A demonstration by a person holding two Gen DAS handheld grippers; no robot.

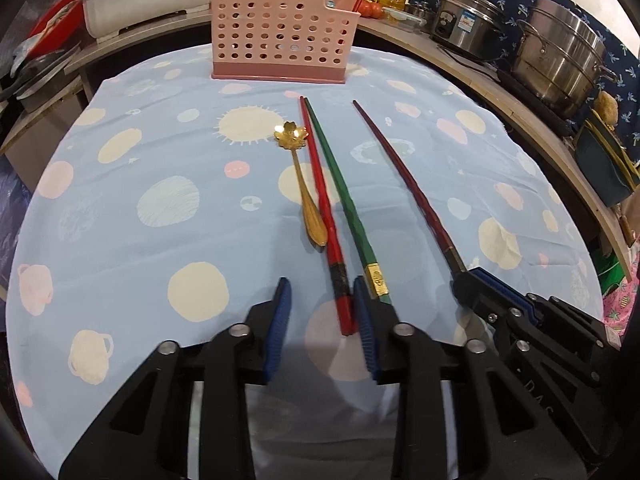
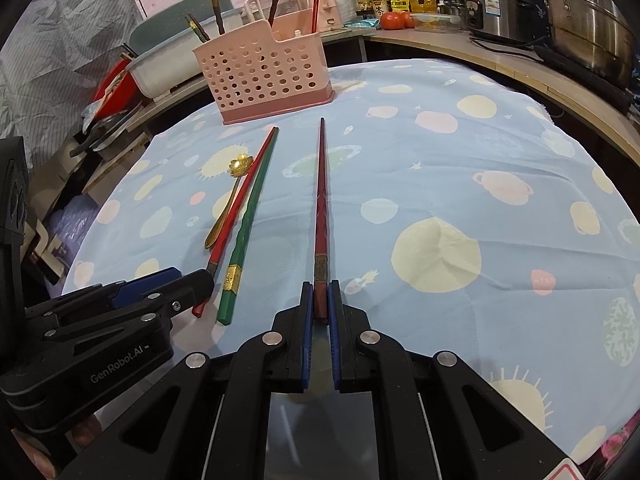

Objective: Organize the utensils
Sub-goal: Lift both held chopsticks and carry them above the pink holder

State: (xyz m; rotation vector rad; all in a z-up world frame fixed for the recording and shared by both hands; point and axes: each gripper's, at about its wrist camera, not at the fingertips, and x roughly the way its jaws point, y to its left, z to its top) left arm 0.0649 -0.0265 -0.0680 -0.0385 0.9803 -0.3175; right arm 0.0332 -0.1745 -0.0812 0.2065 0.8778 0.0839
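A pink perforated utensil holder (image 1: 280, 36) stands at the far side of the table, with several chopsticks upright in it in the right wrist view (image 2: 264, 76). On the cloth lie a gold flower spoon (image 1: 302, 184), a red chopstick (image 1: 326, 216) and a green chopstick (image 1: 344, 200). My left gripper (image 1: 322, 296) is open, its jaws around the near end of the red chopstick. My right gripper (image 2: 320, 292) is shut on the near end of a dark red chopstick (image 2: 321, 200), which lies along the cloth; it also shows in the left wrist view (image 1: 404, 176).
The table carries a blue cloth with planets (image 1: 160, 200). Behind it a wooden counter holds steel pots (image 1: 560, 52), a rice cooker (image 1: 468, 20), oil bottles, tomatoes (image 2: 396, 20) and a white basin (image 1: 136, 0).
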